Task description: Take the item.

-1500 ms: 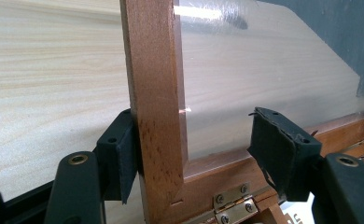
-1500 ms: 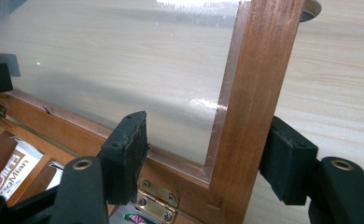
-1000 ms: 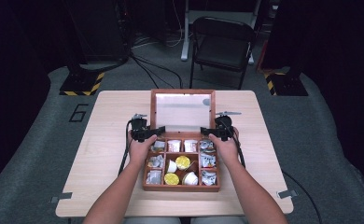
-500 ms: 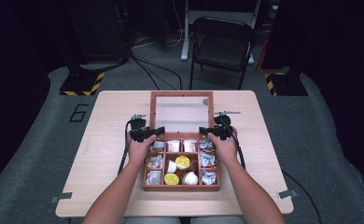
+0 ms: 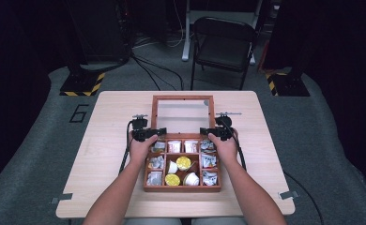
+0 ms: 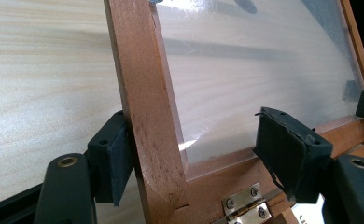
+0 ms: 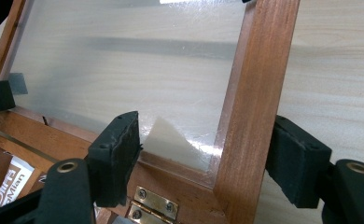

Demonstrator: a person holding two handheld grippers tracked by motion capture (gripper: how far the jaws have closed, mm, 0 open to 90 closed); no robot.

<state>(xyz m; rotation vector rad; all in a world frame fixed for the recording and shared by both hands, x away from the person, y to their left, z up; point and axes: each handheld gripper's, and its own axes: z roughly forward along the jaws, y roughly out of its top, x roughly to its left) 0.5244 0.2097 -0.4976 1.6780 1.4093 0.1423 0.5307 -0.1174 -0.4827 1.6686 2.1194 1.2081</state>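
Cups and packets fill the near compartments of the box, which sits mid-table between the two hands. Past them the glass-paned lid lies swung fully back on the table on the far side of its hinges, so I take the step in hand to be letting go of it cleanly.

The left gripper straddles the lid's left rail; its fingers have just been opening, one pad at the wood or just off it, the other well clear over the pane. The right gripper straddles the right rail, fingers also just opening and apart, with gaps on both sides.

Best to finish spreading both pairs evenly, then draw the grippers straight back toward the near side, level, so no pad catches a rail and lifts the lid.
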